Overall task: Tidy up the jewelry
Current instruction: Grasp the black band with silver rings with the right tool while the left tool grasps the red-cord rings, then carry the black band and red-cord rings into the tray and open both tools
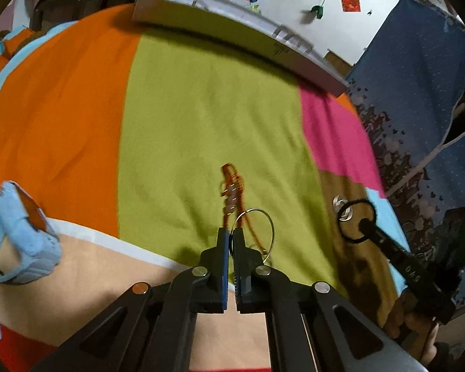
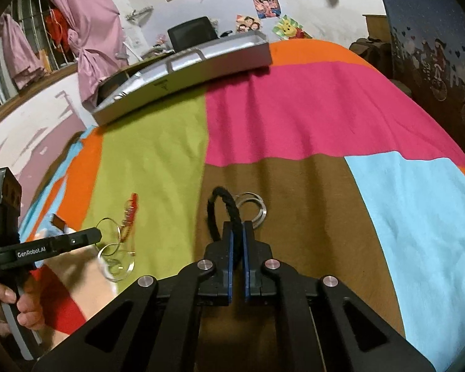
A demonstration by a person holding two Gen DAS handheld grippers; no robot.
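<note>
Both jaws pinched shut on jewelry above the bed.

Left gripper [image 1: 229, 235] clamps a thin wire hoop [image 1: 257, 226]; right gripper [image 2: 237, 238] clamps a black cord loop [image 2: 223, 207]. Pick-up looks done; next, carry both to the far grey tray [image 2: 201, 65].

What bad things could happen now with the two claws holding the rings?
1. The left claw pinches only the thin edge of the wire hoop; it might slip out or bend.
2. A red beaded piece lies by that hoop and could snag and get dragged.
3. The right claw holds the black cord ring right next to the silver rings, so lifting might knock them across the blanket.
</note>
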